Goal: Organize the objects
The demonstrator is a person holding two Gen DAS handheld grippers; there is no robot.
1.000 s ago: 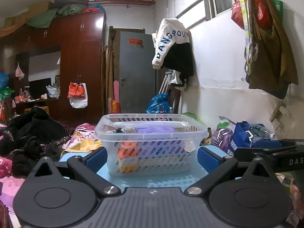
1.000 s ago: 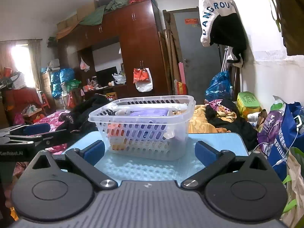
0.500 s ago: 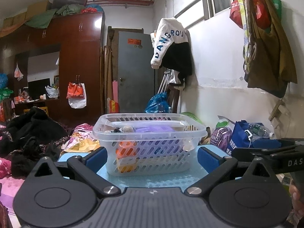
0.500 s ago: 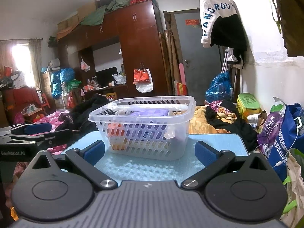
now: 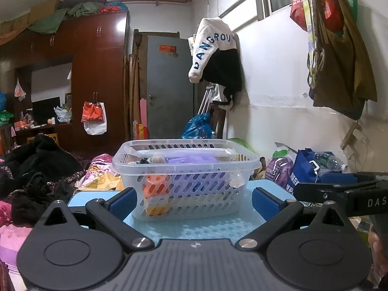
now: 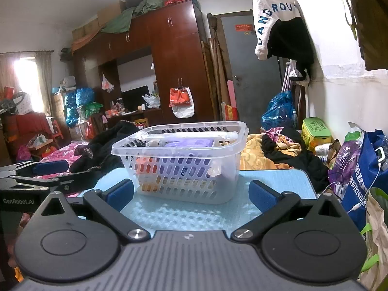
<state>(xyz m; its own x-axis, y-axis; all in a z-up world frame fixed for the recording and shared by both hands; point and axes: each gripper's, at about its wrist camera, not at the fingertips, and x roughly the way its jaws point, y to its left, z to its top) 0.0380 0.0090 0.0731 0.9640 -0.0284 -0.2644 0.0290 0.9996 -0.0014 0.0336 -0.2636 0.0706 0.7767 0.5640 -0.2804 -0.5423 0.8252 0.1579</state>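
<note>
Both grippers are held level and low at the near edge of a light blue table [image 5: 194, 228], pointing forward at the same basket. The left gripper [image 5: 192, 200] has its blue-padded fingers [image 5: 121, 200] spread wide with nothing between them, the pads standing either side of the basket's near face and short of it. The right gripper [image 6: 191, 194] is likewise spread and empty, its pads [image 6: 262, 196] just in front of the basket's lower corners. Each one shows in the other's view: the right at the far right edge of the left view, the left at the far left of the right view. The clear slotted basket [image 5: 186, 181] stands upright on the table, holding an orange item [image 5: 152, 189], a purple packet [image 5: 191, 160] and other small things I cannot make out. Beyond lie heaped clothes [image 6: 101, 150], a dark wooden wardrobe [image 6: 179, 68] and a grey door [image 5: 169, 92].
</note>
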